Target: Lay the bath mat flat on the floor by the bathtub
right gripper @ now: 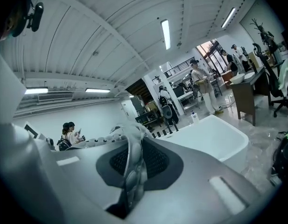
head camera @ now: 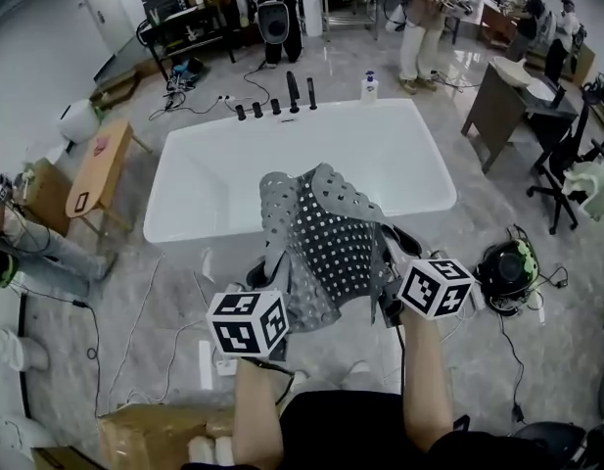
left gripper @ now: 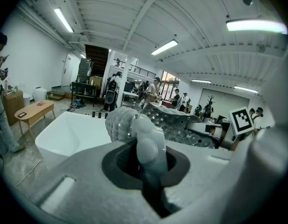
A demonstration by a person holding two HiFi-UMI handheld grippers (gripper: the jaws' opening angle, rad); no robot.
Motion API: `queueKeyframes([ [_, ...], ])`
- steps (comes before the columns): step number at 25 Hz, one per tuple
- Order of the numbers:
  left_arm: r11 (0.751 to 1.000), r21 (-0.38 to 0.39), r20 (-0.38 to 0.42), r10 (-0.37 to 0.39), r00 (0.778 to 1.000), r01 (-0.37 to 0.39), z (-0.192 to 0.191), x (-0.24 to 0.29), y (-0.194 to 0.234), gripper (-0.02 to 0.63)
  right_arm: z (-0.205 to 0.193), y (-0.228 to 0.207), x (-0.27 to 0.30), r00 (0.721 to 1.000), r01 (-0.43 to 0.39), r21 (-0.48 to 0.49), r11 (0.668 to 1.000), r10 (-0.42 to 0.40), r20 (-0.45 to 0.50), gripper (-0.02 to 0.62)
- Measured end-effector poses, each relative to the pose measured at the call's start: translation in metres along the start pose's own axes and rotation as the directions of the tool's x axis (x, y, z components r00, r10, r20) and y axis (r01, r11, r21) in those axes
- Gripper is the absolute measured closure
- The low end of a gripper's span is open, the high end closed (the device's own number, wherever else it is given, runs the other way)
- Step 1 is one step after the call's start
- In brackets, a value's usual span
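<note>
A grey perforated bath mat (head camera: 326,248) hangs crumpled in the air between both grippers, in front of the white bathtub (head camera: 213,179). My left gripper (head camera: 267,284) is shut on the mat's left edge; in the left gripper view the mat (left gripper: 144,134) bunches out of the closed jaws. The right gripper (head camera: 388,287) is shut on the mat's right edge, and the mat (right gripper: 132,167) shows as a thin folded strip pinched between its jaws. The bathtub (right gripper: 214,136) lies ahead, low to the right.
Black taps (head camera: 292,91) and a bottle (head camera: 369,87) stand on the tub's far rim. A small wooden table (head camera: 96,169) is at the left, a desk and office chair (head camera: 566,160) at the right, cables and a round device (head camera: 505,267) on the marble floor. People stand in the background.
</note>
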State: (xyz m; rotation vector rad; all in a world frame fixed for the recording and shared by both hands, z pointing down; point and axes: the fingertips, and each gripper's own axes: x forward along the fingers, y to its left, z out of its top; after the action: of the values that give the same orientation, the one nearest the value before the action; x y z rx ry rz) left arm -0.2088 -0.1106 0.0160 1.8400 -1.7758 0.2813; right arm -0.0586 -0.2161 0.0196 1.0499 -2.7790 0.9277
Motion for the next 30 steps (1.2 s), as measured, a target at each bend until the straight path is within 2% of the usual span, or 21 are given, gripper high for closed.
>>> queueKeyframes([
  [5,0.999,-0.032,-0.040,0.012,0.999,-0.014,-0.017,0.009,-0.008,0.586,0.000,-0.017,0.000,1.000,-0.022,0.039,0.999,0.022,-0.011,0.577],
  [12,0.998,-0.067,-0.091,-0.007,0.996,0.000,-0.037,0.015,0.021,0.586,-0.022,-0.015,0.020,0.999,0.019,0.065,0.998,-0.017,-0.045,0.577],
  [16,0.997,-0.078,-0.125,-0.034,0.992,0.025,-0.041,0.016,0.059,0.586,-0.045,-0.001,0.048,0.994,0.081,0.078,0.994,-0.074,-0.084,0.577],
  [20,0.997,-0.066,-0.158,-0.056,0.986,0.046,-0.040,0.013,0.102,0.586,-0.067,0.026,0.081,0.992,0.094,0.110,0.989,-0.084,-0.092,0.577],
  [30,0.994,-0.084,-0.177,-0.083,0.981,0.069,-0.043,-0.002,0.190,0.586,-0.112,0.096,0.131,0.986,0.117,0.073,0.990,-0.107,-0.131,0.577],
])
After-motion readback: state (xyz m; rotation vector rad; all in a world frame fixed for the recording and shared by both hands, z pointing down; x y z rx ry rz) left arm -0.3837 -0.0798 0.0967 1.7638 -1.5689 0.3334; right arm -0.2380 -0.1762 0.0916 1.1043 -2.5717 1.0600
